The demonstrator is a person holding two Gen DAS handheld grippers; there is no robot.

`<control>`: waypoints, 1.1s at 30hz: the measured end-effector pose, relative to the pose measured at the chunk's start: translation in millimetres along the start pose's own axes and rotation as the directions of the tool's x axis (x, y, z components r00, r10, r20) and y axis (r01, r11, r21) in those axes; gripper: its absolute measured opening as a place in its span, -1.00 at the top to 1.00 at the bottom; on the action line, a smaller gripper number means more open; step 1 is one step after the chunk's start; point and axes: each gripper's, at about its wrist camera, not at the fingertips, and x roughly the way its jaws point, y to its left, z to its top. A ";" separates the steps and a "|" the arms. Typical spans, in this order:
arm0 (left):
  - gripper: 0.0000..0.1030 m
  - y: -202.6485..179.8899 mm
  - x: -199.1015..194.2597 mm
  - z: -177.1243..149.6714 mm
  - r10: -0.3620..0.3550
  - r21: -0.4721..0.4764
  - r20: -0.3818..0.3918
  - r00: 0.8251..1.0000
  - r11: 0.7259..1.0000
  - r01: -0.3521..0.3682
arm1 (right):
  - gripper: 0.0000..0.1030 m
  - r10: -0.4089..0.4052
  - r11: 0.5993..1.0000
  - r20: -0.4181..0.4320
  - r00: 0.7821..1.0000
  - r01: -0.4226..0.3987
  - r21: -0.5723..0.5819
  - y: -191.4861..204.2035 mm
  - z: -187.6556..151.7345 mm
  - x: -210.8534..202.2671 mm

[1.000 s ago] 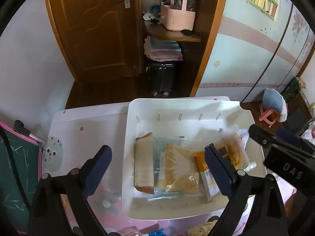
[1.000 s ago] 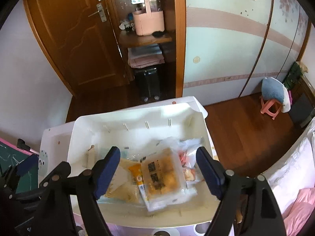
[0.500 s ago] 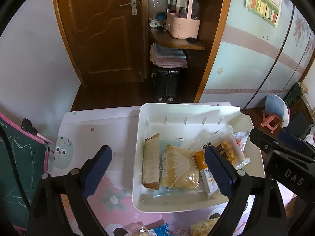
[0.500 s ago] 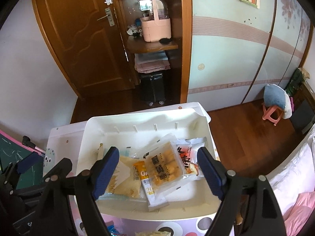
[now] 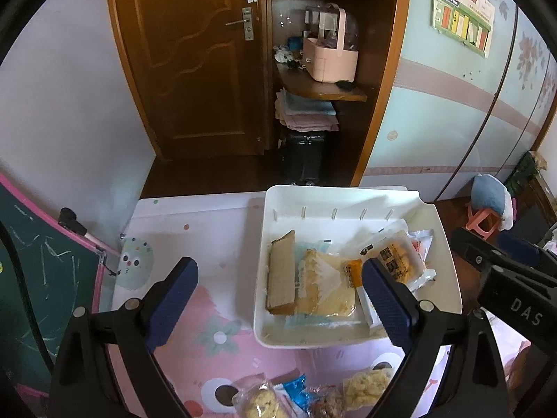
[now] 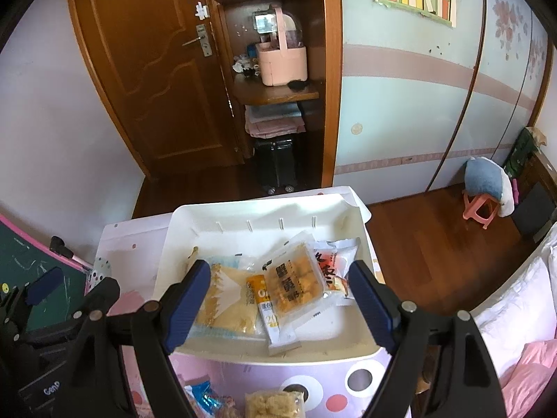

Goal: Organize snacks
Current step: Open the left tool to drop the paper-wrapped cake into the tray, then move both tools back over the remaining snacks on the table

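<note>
The left gripper (image 5: 278, 299) hangs above the table (image 5: 209, 230) with its blue-padded jaws spread wide and nothing between them; the pads touch no packet. One pad hovers over the pink printed tabletop, the other over the near part of the white tray (image 5: 449, 278). The right gripper (image 6: 282, 303) is likewise spread wide and empty, both pads poised above the tray's near edge without contact. In the left wrist view the right gripper's black body shows at the right edge, beside the tray's right wall.

The white tray sits toward the table's far right corner. Inside it, against the left wall, lies a brown cake slice (image 5: 280, 275) in a clear wrapper. Next to it lies a pale yellow pastry packet (image 6: 226, 303), then a narrow orange-and-white stick pack (image 6: 275, 317) reaching toward the tray's near edge. Overlapping that stick is a clear packet of golden pieces (image 6: 294, 282), and partly under it, toward the right wall, a red-and-white packet (image 6: 336, 264).

Along the table's near edge, outside the tray, lie more snacks: a cookie bag (image 5: 257, 402), a blue wrapper (image 5: 296, 388) and a packet of puffed yellow snacks (image 5: 367, 386).
</note>
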 end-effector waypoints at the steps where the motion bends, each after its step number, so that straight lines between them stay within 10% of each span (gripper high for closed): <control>1: -0.84 1.3 -3.6 -2.1 0.003 -0.001 0.002 1.000 1.000 -0.003 | -0.60 0.002 1.000 0.002 1.000 -0.002 -0.002 0.3 -1.7 -3.8; 33: -0.84 53.6 -131.4 -189.6 0.011 -0.106 0.054 0.998 0.994 -0.005 | -0.59 0.137 0.974 -0.092 0.986 -0.151 -0.167 -4.6 -189.8 -113.3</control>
